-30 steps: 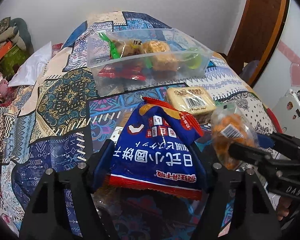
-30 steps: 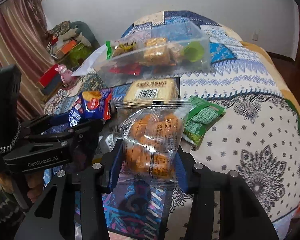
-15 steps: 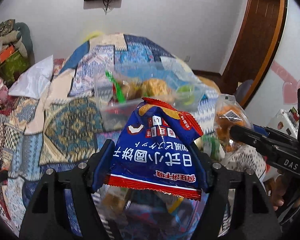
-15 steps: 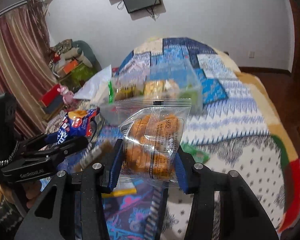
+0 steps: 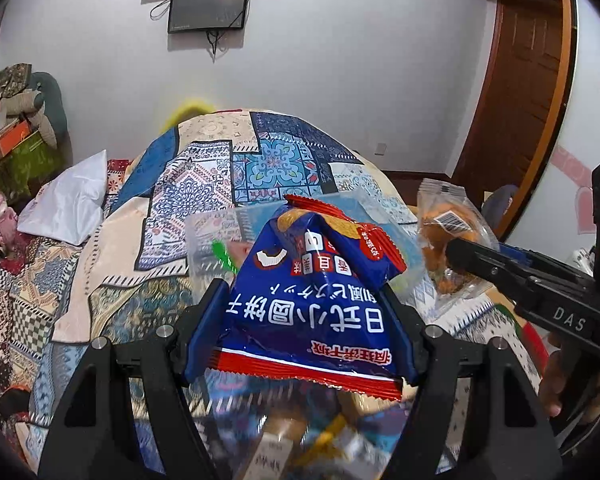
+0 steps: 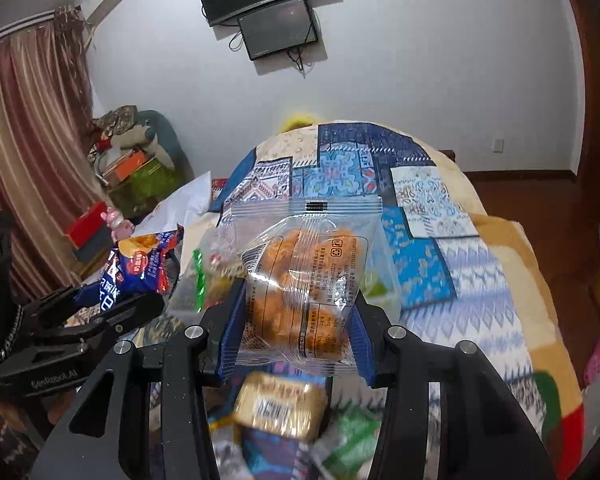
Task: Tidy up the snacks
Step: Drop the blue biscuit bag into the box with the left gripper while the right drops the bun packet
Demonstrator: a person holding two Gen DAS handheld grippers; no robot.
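Observation:
My left gripper point(image 5: 304, 324) is shut on a blue and red snack bag point(image 5: 312, 300) and holds it up above the bed. My right gripper point(image 6: 298, 320) is shut on a clear packet of orange pastry point(image 6: 300, 284), also lifted. Each shows in the other view: the pastry packet point(image 5: 444, 232) at right, the blue bag point(image 6: 140, 268) at left. A clear plastic bin point(image 5: 208, 240) with snacks inside lies beyond both, partly hidden behind the held packets; it also shows in the right wrist view point(image 6: 204, 276).
Loose snacks lie blurred below the grippers, among them a gold boxed snack point(image 6: 280, 404) and a green packet point(image 6: 348, 436). The patchwork bedspread point(image 5: 204, 176) covers the bed. A white pillow point(image 5: 68, 204) lies at left. A wooden door point(image 5: 528, 92) stands at right.
Both grippers have risen with their packets and tilted up; the wall and screens have come into view and the bin has dropped lower in both views.

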